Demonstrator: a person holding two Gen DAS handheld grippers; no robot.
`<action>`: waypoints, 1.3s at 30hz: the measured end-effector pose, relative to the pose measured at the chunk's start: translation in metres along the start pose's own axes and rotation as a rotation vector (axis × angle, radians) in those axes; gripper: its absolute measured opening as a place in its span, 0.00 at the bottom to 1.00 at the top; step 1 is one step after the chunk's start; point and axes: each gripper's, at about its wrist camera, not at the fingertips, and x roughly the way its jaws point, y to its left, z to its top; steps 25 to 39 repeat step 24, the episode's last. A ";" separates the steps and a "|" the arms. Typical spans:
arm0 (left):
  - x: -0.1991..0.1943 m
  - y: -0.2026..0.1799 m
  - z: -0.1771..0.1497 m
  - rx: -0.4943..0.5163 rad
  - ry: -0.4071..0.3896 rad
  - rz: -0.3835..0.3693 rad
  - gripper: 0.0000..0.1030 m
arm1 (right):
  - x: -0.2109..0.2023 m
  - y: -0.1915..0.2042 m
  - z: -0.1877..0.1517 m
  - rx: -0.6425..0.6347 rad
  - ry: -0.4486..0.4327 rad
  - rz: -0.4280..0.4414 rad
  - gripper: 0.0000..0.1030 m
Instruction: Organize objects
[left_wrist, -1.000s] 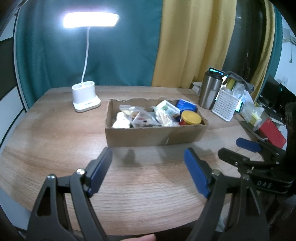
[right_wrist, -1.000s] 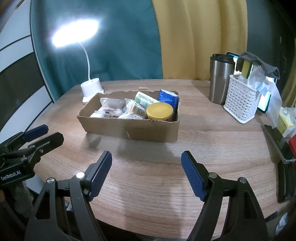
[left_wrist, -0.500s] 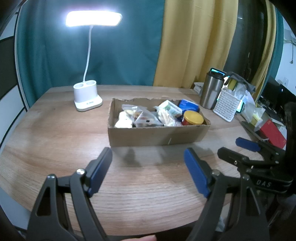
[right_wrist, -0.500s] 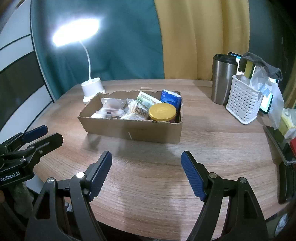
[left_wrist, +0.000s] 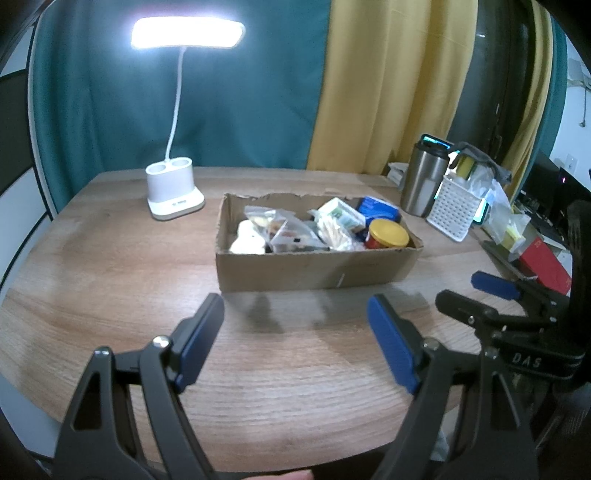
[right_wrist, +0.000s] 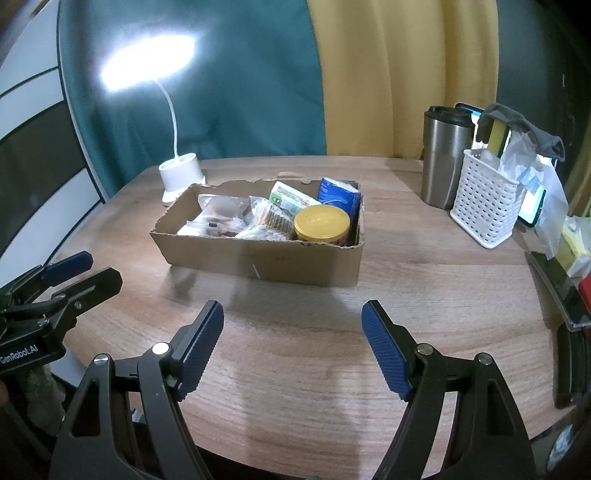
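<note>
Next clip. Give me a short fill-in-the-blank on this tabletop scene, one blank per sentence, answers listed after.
1. The jar in the cardboard box has a ____ lid.
2. The steel tumbler stands right beside a white ____.
3. Both the left gripper and the right gripper are ____ and hold nothing.
4. The desk lamp is switched ____.

Answers: yellow; basket; open; on

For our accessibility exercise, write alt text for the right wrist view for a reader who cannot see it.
An open cardboard box of packets, with a yellow-lidded jar in it, sits on a wooden table beyond the open, empty right claw. A lit desk lamp stands behind it, a steel tumbler and white basket to the right.
</note>
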 end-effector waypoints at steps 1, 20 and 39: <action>0.001 0.001 0.000 0.000 0.001 0.000 0.79 | 0.000 0.000 0.000 0.000 0.001 0.000 0.78; 0.018 0.002 0.003 0.007 0.032 -0.008 0.79 | 0.014 -0.005 0.004 0.007 0.028 0.000 0.78; 0.026 0.003 0.004 0.018 0.049 -0.019 0.79 | 0.016 -0.006 0.005 0.009 0.034 0.001 0.78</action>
